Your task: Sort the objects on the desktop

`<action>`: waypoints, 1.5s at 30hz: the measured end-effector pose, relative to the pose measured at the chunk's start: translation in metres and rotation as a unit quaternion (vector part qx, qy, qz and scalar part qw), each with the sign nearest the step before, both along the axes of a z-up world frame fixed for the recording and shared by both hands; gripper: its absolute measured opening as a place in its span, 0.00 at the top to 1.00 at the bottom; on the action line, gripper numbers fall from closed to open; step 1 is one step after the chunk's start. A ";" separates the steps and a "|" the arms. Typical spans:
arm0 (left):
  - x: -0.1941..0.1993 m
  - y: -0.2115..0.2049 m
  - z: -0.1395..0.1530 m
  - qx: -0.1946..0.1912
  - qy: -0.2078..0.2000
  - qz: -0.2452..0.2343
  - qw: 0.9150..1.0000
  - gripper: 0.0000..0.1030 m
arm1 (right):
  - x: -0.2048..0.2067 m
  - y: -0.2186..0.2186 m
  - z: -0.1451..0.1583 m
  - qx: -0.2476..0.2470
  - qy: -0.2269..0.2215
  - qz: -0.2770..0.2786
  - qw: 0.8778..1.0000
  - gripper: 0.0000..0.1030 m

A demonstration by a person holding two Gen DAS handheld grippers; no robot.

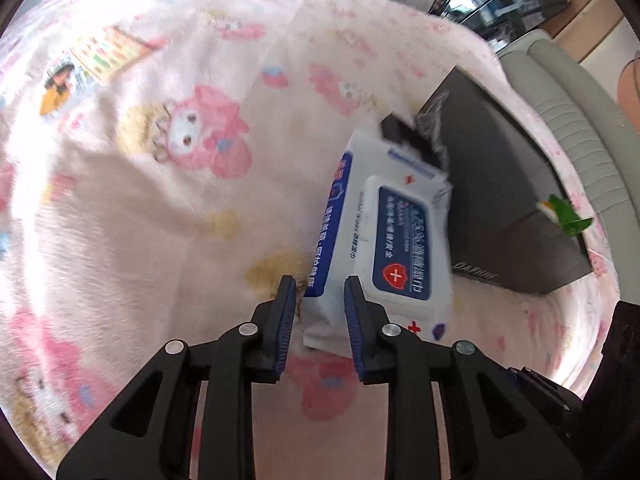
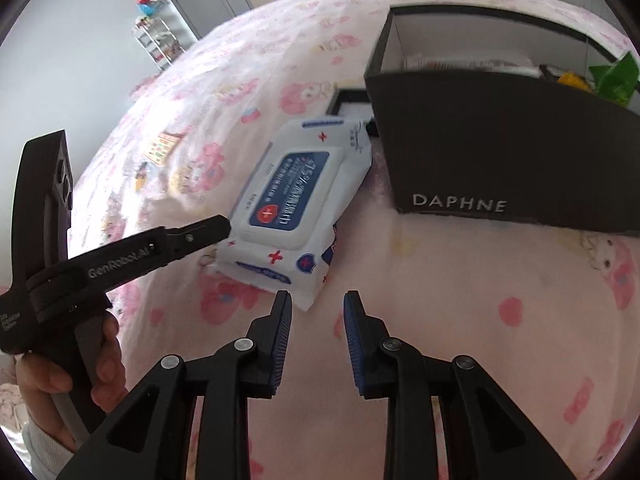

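Note:
A white and blue pack of wet wipes (image 1: 384,232) lies on the pink patterned blanket (image 1: 140,220), next to a black DAPHNE box (image 1: 508,200). My left gripper (image 1: 320,292) is open, its fingertips at the near end of the pack, one on each side of its corner. In the right wrist view the pack (image 2: 296,204) lies left of the box (image 2: 500,152), and the left gripper (image 2: 216,228) reaches its left edge. My right gripper (image 2: 318,304) is open and empty, just short of the pack's near corner.
The box holds papers and a green wrapper (image 2: 614,74). A small black frame (image 2: 352,102) lies behind the pack. A small colourful card (image 1: 108,52) lies far left on the blanket. A grey sofa (image 1: 568,92) stands beyond the box.

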State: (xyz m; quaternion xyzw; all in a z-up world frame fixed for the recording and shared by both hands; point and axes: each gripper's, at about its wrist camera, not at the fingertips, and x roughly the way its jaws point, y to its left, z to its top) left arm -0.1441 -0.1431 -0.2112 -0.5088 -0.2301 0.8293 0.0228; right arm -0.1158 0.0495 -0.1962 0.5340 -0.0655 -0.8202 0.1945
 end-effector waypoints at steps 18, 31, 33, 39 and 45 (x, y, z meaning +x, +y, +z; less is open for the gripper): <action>-0.001 0.014 -0.008 0.008 0.003 -0.027 1.000 0.55 | 0.000 -0.001 -0.017 -0.014 -0.027 -0.011 0.999 0.77; 0.032 0.071 0.030 -0.041 0.042 -0.100 0.993 0.79 | 0.005 0.027 0.011 0.009 -0.003 -0.065 0.998 0.73; 0.025 0.059 0.027 -0.039 0.036 -0.081 0.995 0.80 | 0.005 0.028 0.013 -0.013 -0.004 -0.070 0.997 0.73; -0.001 0.030 0.011 -0.003 0.018 -0.054 0.998 0.76 | 0.000 0.014 -0.001 -0.024 -0.026 -0.058 0.998 0.73; -0.014 0.027 -0.004 0.025 0.013 -0.050 0.998 0.74 | -0.005 0.005 -0.022 -0.022 -0.044 -0.047 0.998 0.73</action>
